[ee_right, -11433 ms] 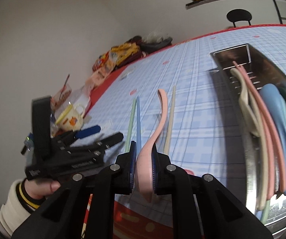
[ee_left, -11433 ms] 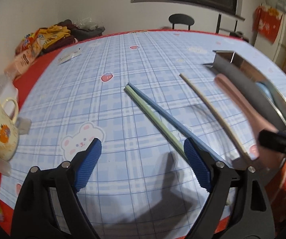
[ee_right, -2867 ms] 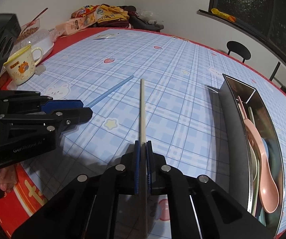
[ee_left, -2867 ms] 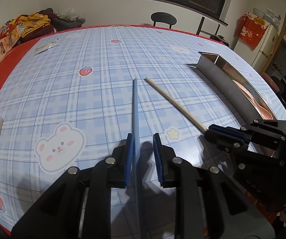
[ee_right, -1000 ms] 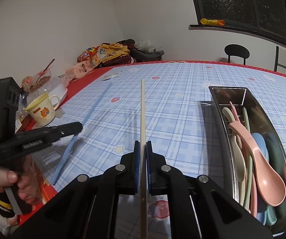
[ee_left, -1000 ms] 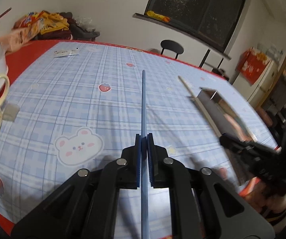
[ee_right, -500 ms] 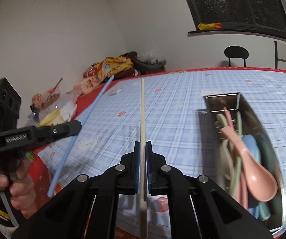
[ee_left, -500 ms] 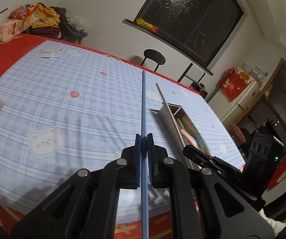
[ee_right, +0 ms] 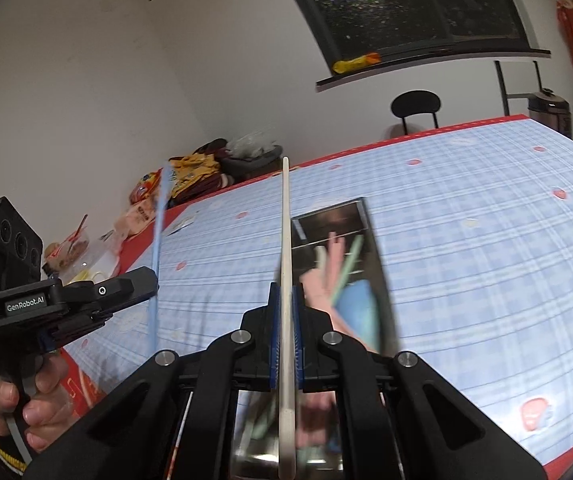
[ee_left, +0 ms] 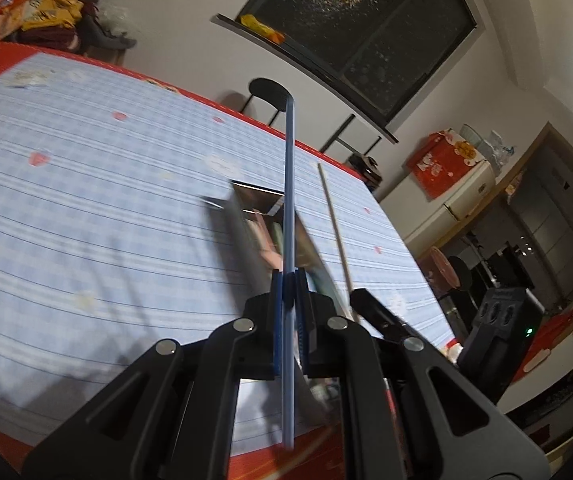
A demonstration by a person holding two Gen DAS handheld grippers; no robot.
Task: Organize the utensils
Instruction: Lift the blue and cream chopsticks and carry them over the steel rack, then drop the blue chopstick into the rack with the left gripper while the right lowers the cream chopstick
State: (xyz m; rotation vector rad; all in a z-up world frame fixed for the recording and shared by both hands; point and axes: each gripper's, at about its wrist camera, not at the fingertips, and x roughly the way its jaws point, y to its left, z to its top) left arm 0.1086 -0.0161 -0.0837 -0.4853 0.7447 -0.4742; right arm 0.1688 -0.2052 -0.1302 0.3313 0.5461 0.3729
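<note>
My left gripper (ee_left: 288, 280) is shut on a blue chopstick (ee_left: 289, 200), which sticks out ahead over the steel utensil tray (ee_left: 242, 220). My right gripper (ee_right: 286, 292) is shut on a beige chopstick (ee_right: 285, 232), held above the near end of the same tray (ee_right: 378, 272). A pink spoon (ee_right: 322, 284), a green stick and blue utensils lie blurred inside the tray. In the right wrist view the left gripper (ee_right: 142, 284) shows at the left with its blue chopstick (ee_right: 157, 240). The beige chopstick (ee_left: 334, 220) also shows in the left wrist view, beside the right gripper's black body.
The table wears a blue checked cloth (ee_left: 86, 208) with a red edge. Snack bags and clothes (ee_right: 194, 176) are piled at its far corner, beside a bowl and cup (ee_right: 74, 256). A black chair (ee_right: 416, 108) stands behind the table. A hand (ee_right: 18, 412) grips the left tool.
Both grippers have swung right and risen a little, carrying their chopsticks from beside the tray to over it. The tray now lies under both sets of jaws. Both stayed shut.
</note>
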